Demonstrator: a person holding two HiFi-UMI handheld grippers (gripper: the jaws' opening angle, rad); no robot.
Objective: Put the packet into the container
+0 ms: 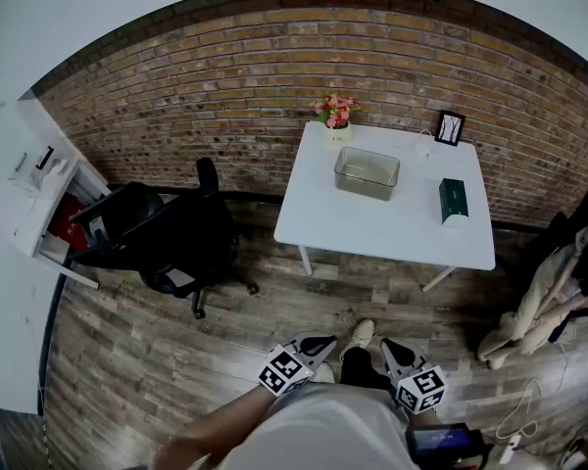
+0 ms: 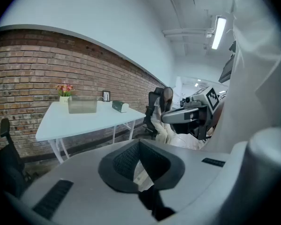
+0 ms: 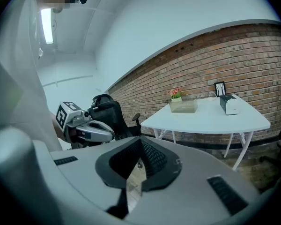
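Pre-approach, nothing grabbed. Left gripper (image 1: 318, 342) and right gripper (image 1: 391, 347) both clenched empty, well short of white table (image 1: 372, 225). Next up, probably: walk in, open jaws over dark green packet (image 1: 452, 200), 3 o'clock of clear rectangular container (image 1: 358, 153).

Place: an office room, from where I stand.
Furniture: white desk (image 1: 372, 225), black swivel office chair (image 1: 167, 235), white cabinet (image 1: 27, 199) to my left.
Shell: brick wall (image 1: 265, 67), wood-plank floor (image 1: 167, 355), tube light (image 2: 219, 32) on the ceiling above me.
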